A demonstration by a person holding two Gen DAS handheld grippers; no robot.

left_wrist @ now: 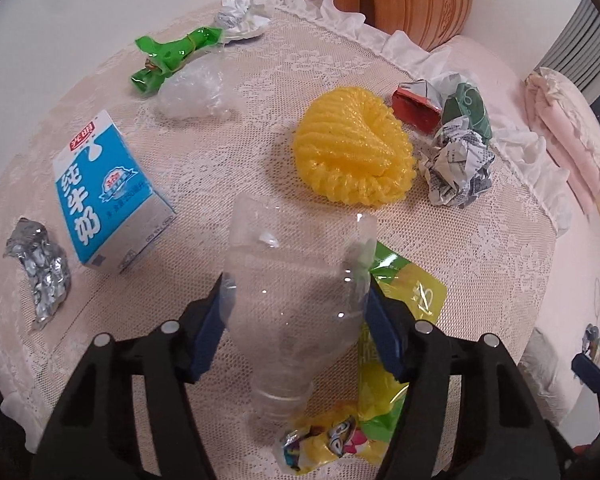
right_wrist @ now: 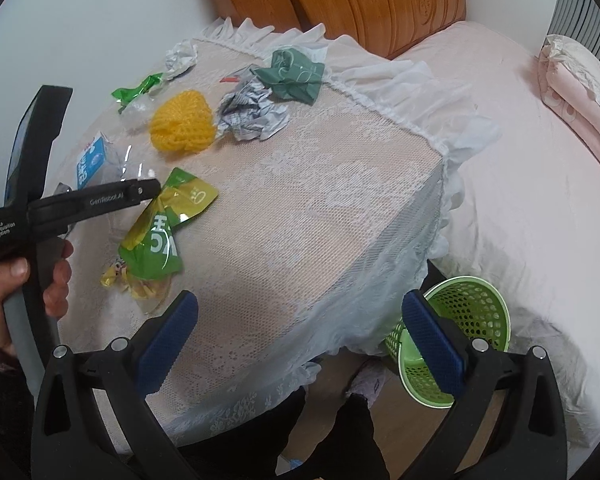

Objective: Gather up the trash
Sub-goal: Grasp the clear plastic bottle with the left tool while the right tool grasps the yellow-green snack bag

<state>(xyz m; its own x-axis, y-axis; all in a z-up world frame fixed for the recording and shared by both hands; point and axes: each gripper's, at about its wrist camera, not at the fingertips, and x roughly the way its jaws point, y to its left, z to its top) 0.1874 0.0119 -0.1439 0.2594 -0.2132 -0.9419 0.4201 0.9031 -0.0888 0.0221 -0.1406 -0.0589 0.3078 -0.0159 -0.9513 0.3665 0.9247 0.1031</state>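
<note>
Left gripper [left_wrist: 296, 300] clamped on clear bottle [left_wrist: 296, 300], above lace table [left_wrist: 440, 240] | right gripper [right_wrist: 300, 344] jaws apart, holding nothing | green basket [right_wrist: 460, 320] on floor at 4 o'clock of table

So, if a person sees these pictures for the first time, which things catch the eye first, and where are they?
The left hand-held gripper is closed on a clear plastic bottle in the near middle of the lace-covered table. Just beyond it lies a bright yellow foam net, with a blue and white milk carton to its left. The right hand-held gripper is open and empty, and a green perforated basket stands on the floor between table and bed.
</note>
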